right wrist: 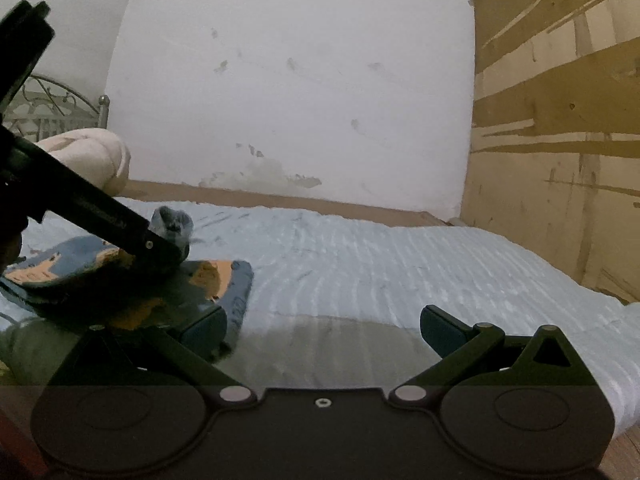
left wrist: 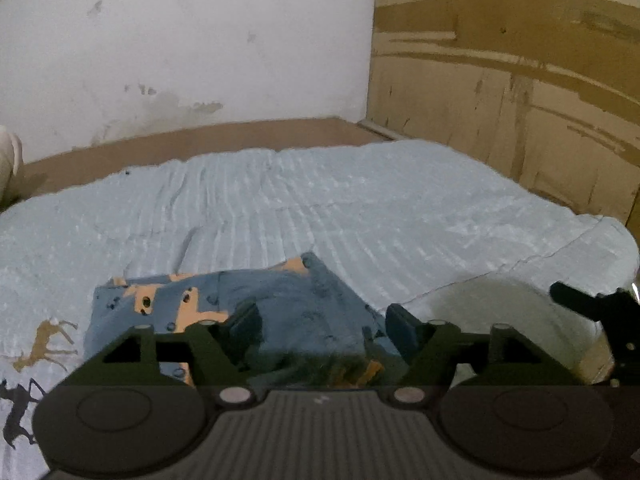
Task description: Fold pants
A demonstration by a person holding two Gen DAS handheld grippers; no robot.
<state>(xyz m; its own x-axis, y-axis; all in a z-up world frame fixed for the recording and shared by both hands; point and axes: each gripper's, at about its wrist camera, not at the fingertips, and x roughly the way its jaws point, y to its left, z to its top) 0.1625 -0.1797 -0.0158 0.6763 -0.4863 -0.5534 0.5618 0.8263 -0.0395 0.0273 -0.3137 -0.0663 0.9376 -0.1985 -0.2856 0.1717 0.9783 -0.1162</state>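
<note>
The pants [left wrist: 240,300] are blue with orange patches and lie folded into a compact bundle on the light blue bedspread [left wrist: 360,208]. My left gripper [left wrist: 322,324] hovers right over the bundle's near edge. It is open, cloth lies between the spread pads, and neither pad presses on it. In the right wrist view the pants [right wrist: 232,280] sit at the left, with the left gripper [right wrist: 100,216] reaching over them as a dark bar and a small hump of blue cloth by its tip. My right gripper [right wrist: 324,330] is open over bare bedspread, its left pad [right wrist: 208,328] close to the pants' edge.
The bed meets a stained white wall [left wrist: 180,40] behind and a brown panelled wall [left wrist: 520,80] at the right. A cream rolled blanket [right wrist: 92,156] and a metal headboard [right wrist: 52,108] are at the far left. Deer prints [left wrist: 44,344] mark the bedspread.
</note>
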